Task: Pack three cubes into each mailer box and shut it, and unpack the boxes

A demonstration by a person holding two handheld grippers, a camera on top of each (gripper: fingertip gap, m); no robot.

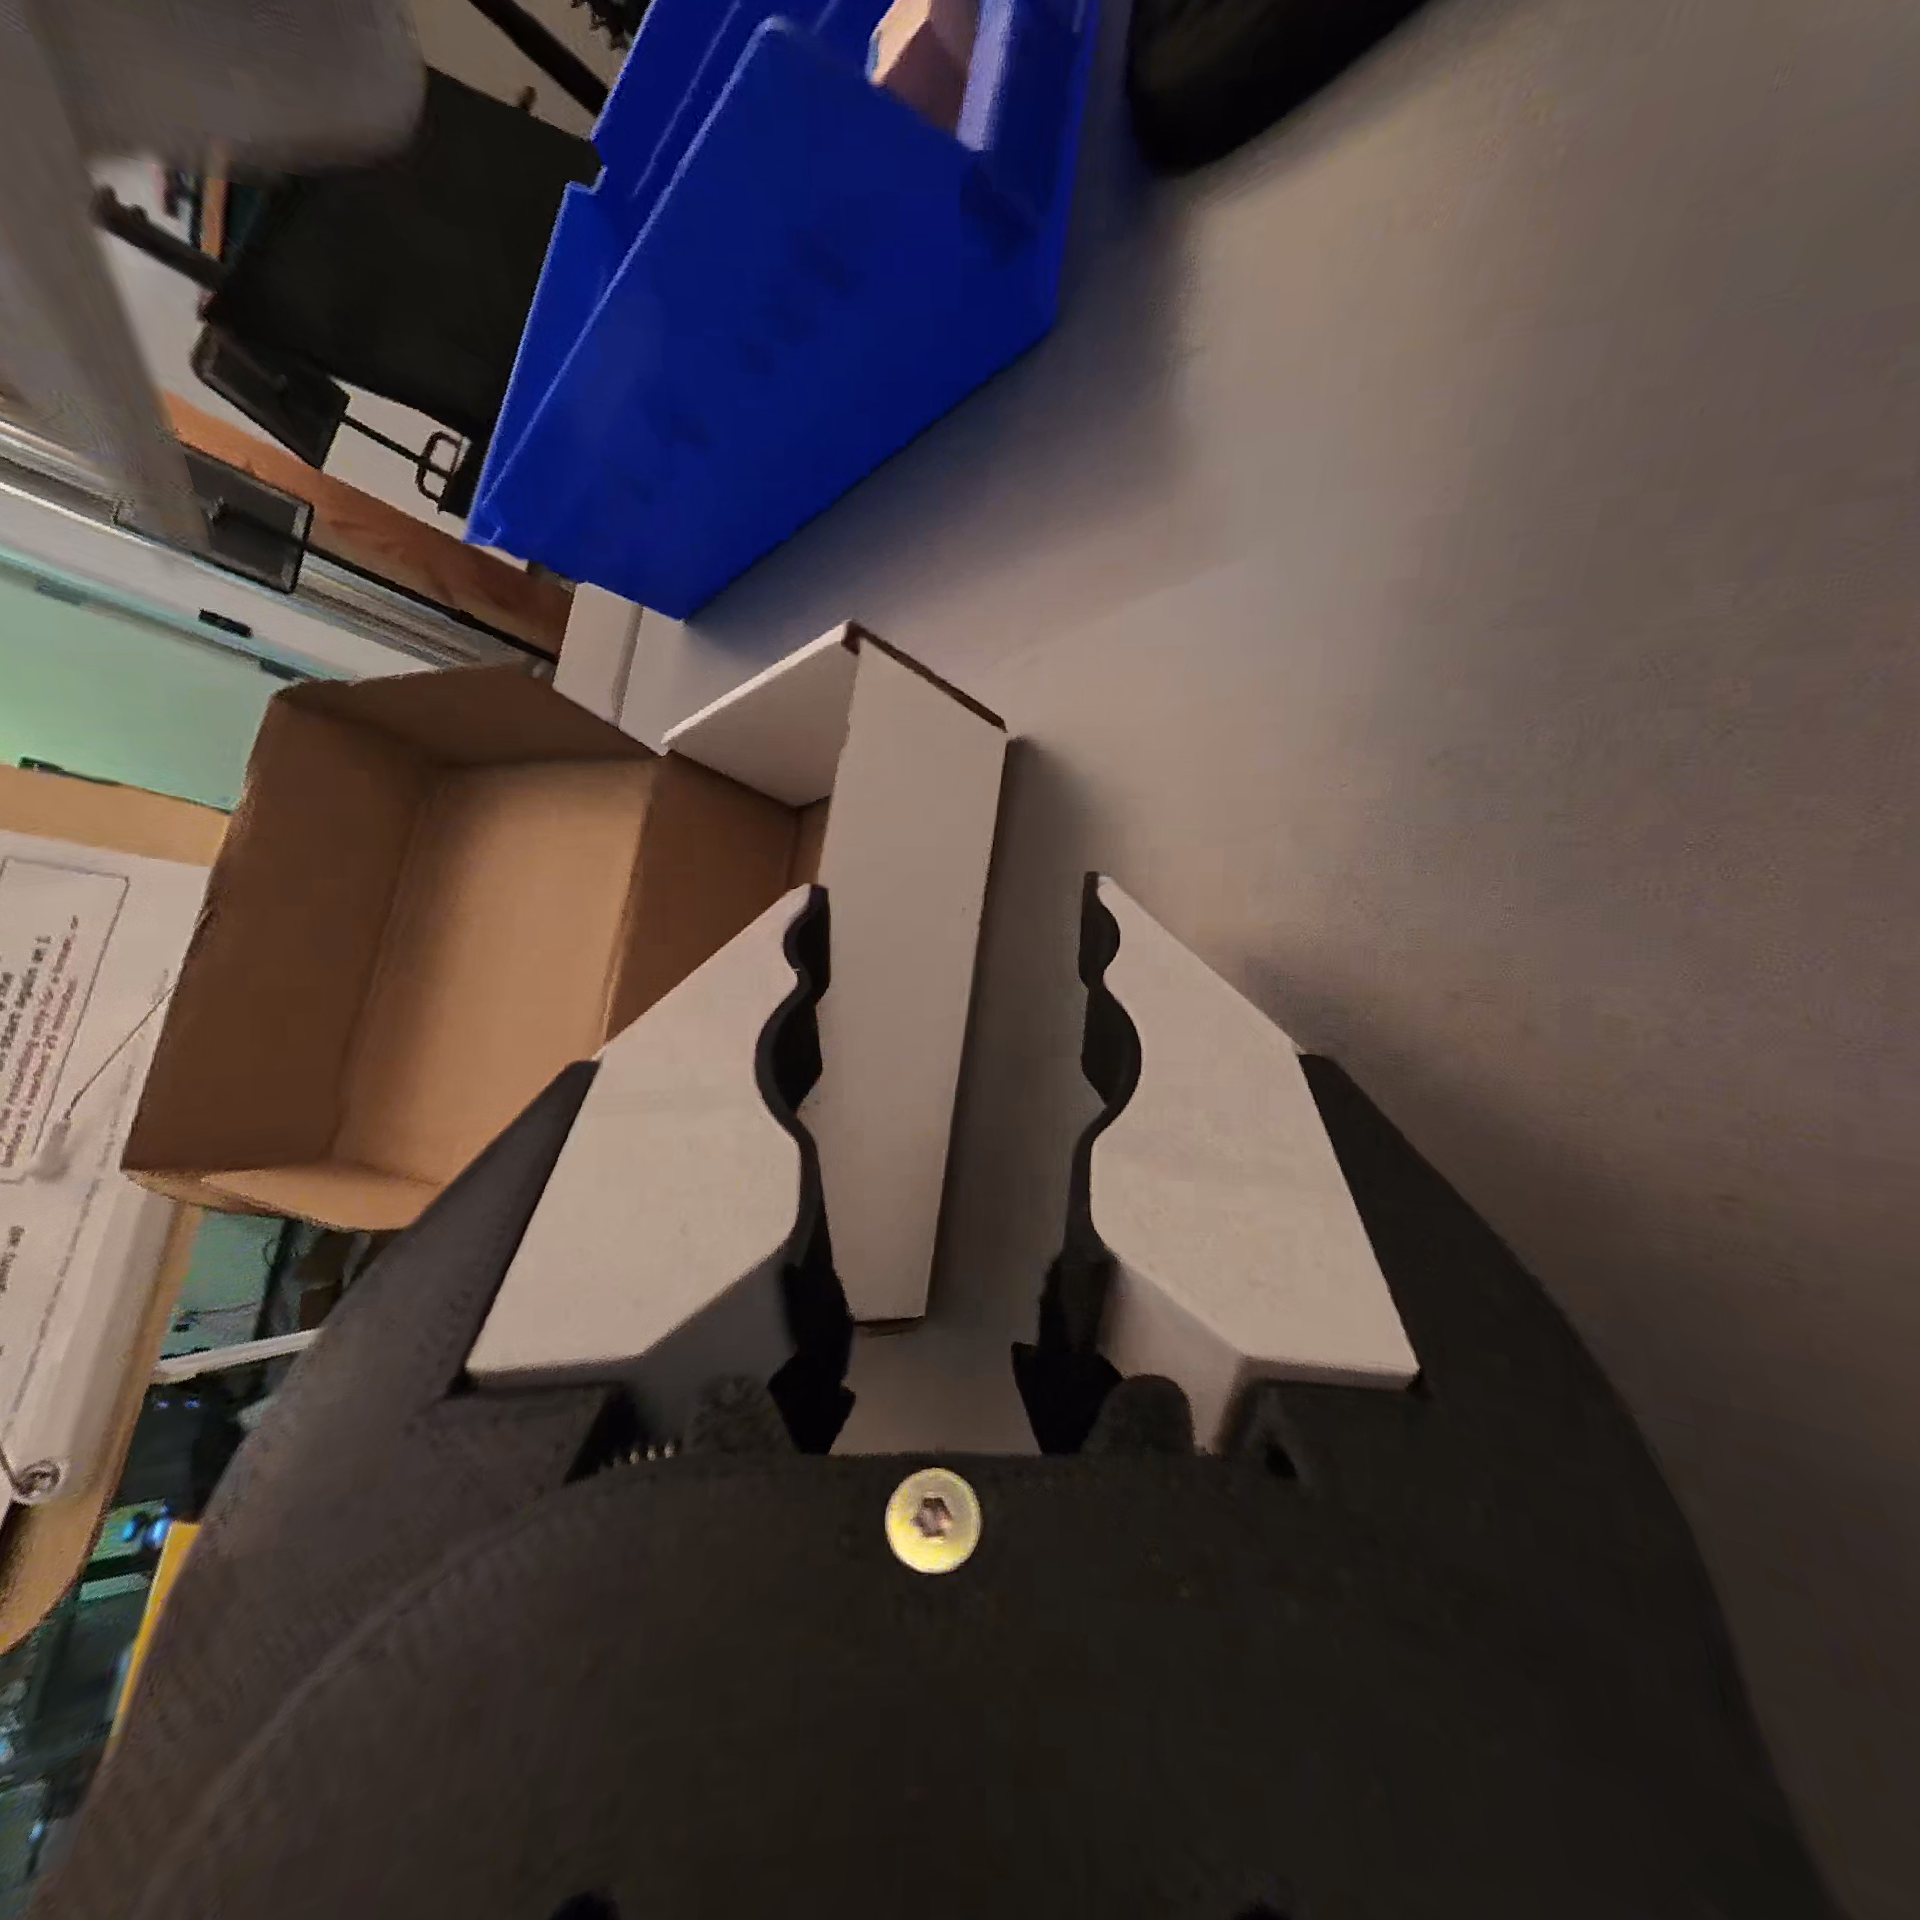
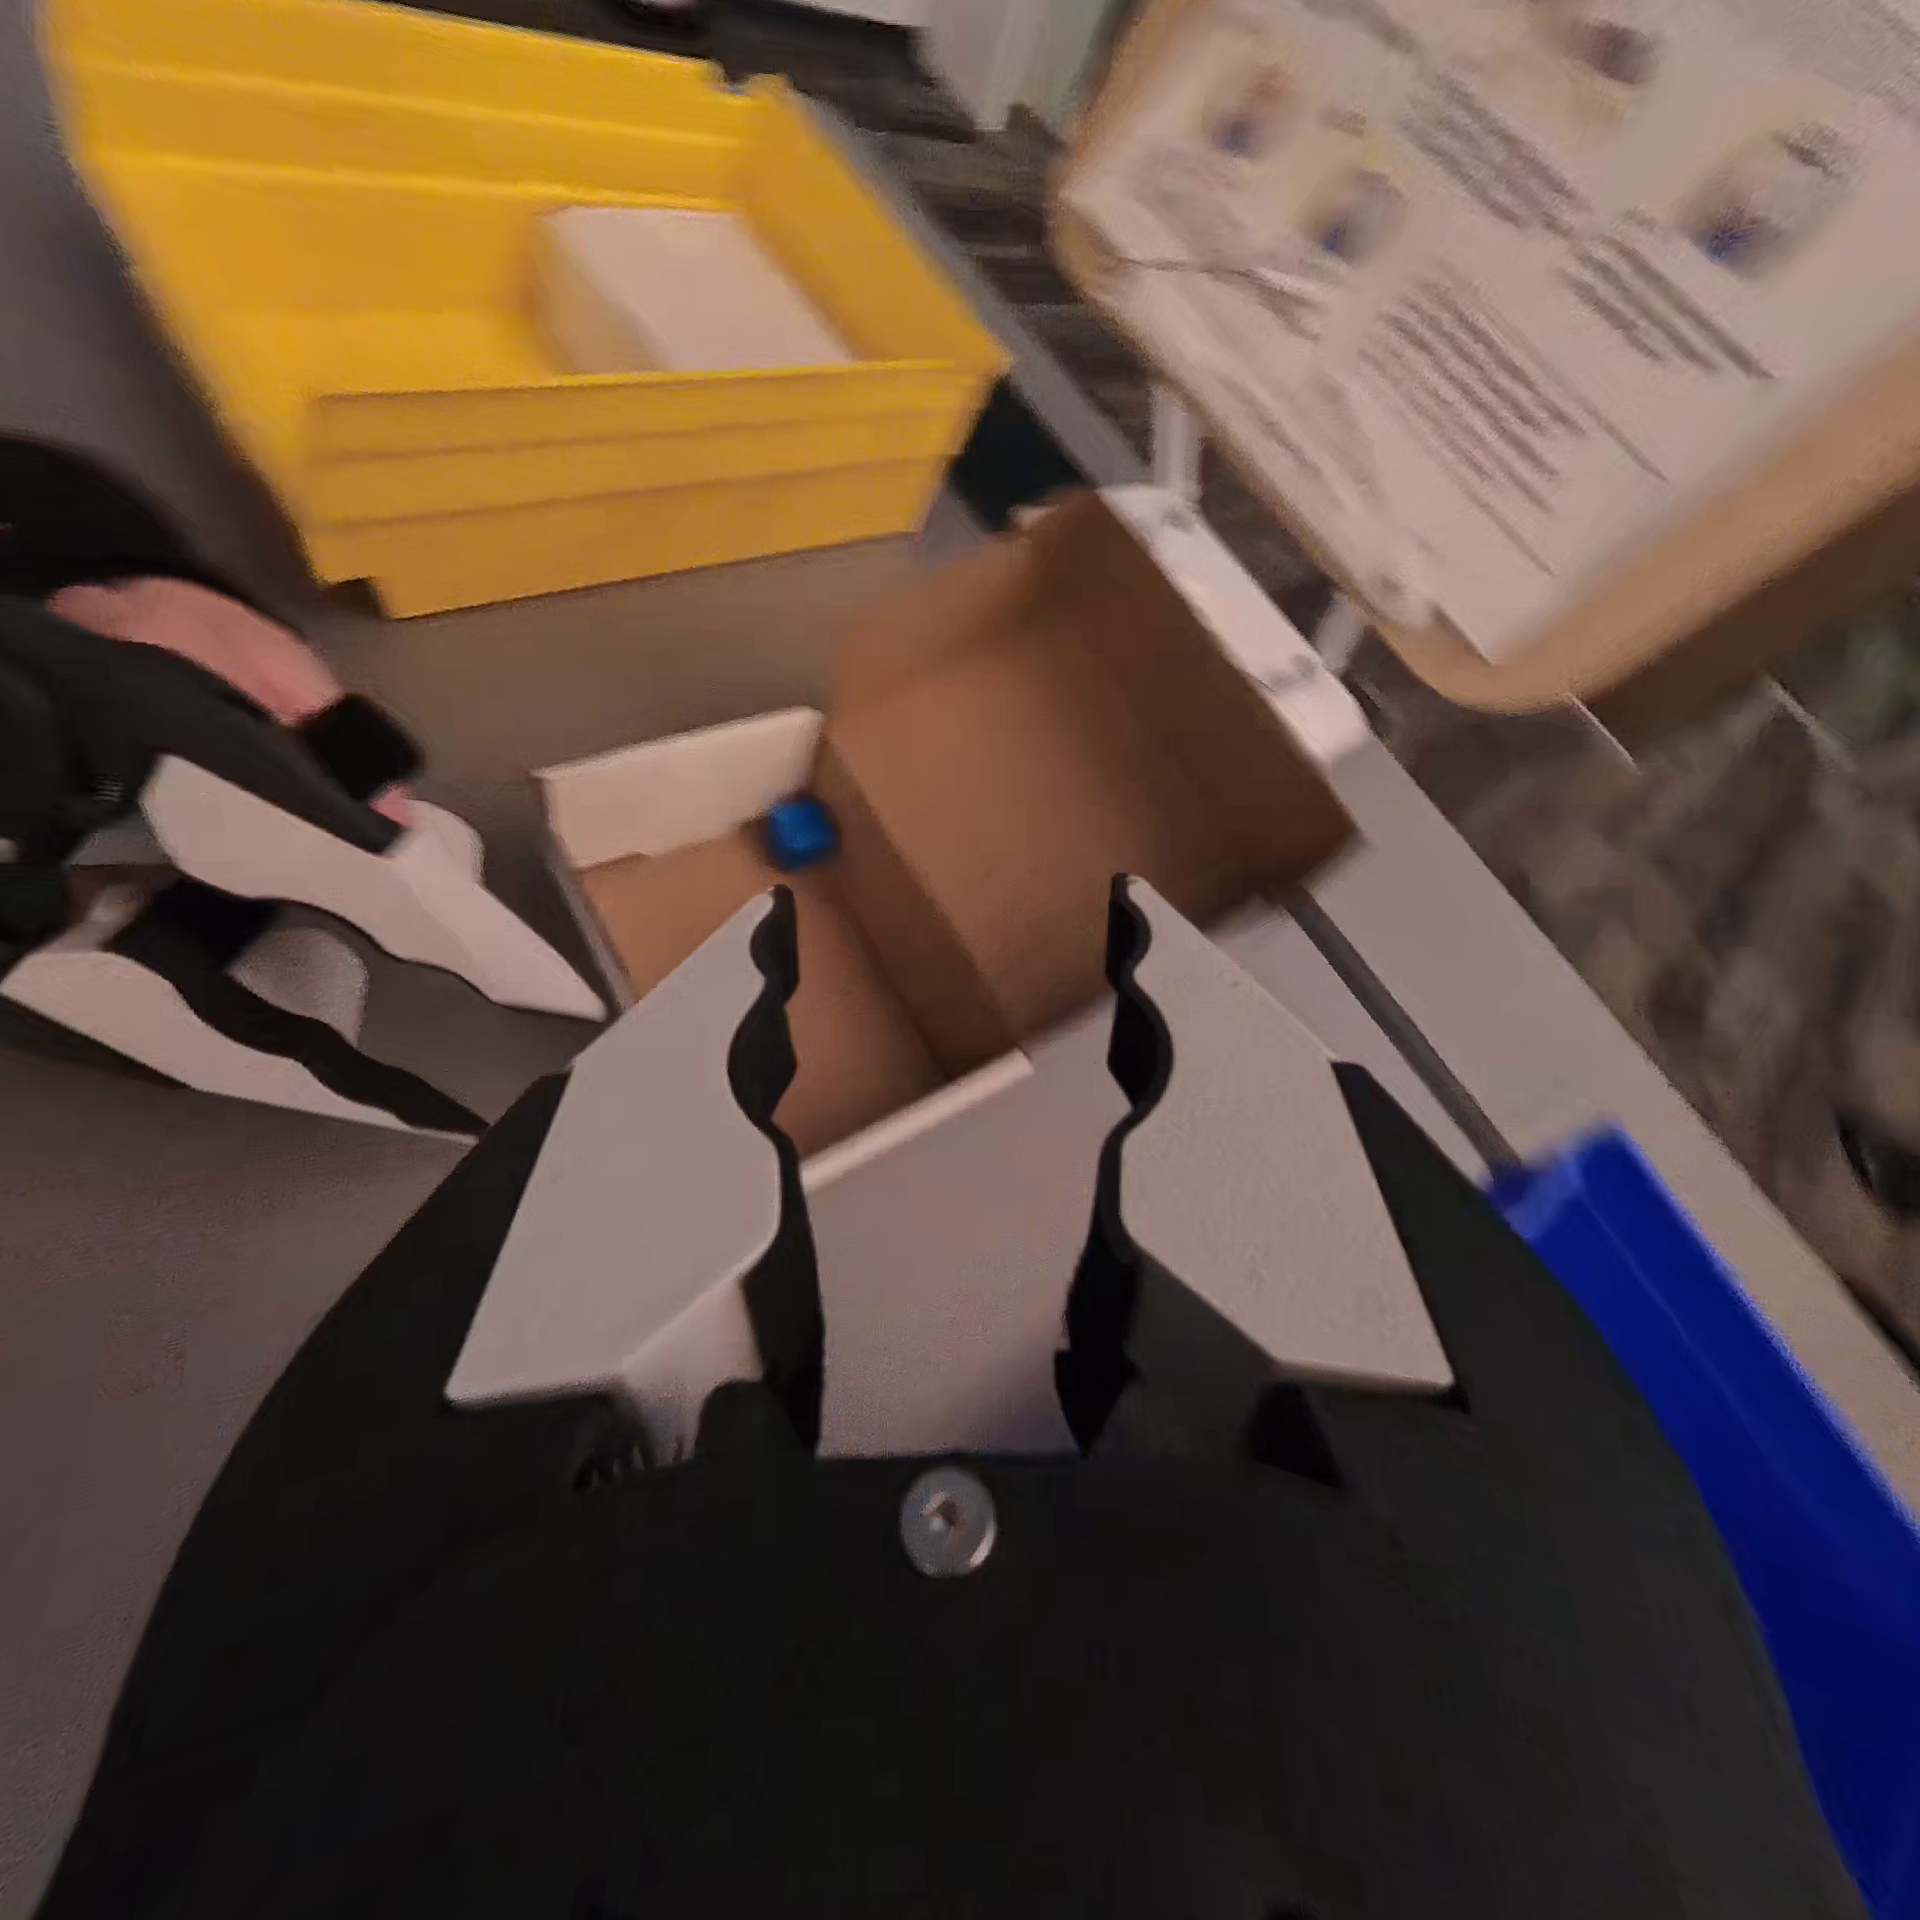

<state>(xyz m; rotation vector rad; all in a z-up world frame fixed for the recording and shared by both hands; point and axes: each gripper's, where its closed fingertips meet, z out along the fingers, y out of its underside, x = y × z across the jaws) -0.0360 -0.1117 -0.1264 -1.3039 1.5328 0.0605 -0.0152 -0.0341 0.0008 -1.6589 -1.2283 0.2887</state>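
A white mailer box (image 1: 416, 935) with a brown inside stands open on the grey table. My left gripper (image 1: 954, 888) is open, and the box's white side wall (image 1: 914, 987) stands between its fingers. In the right wrist view the same box (image 2: 1039, 748) holds one blue cube (image 2: 798, 836) in its far corner, with the lid raised. My right gripper (image 2: 951, 888) is open and empty, just above the box's near white wall (image 2: 935, 1195). The left gripper (image 2: 535, 1070) shows at the box's left side, held by a gloved hand (image 2: 208, 634).
A blue bin (image 1: 779, 343) stands beyond the box, with a pale block (image 1: 925, 42) in it; its corner shows in the right wrist view (image 2: 1714, 1351). A yellow bin (image 2: 623, 457) holds a shut white box (image 2: 696, 291). A printed sheet on a board (image 2: 1507, 291) hangs at the table edge.
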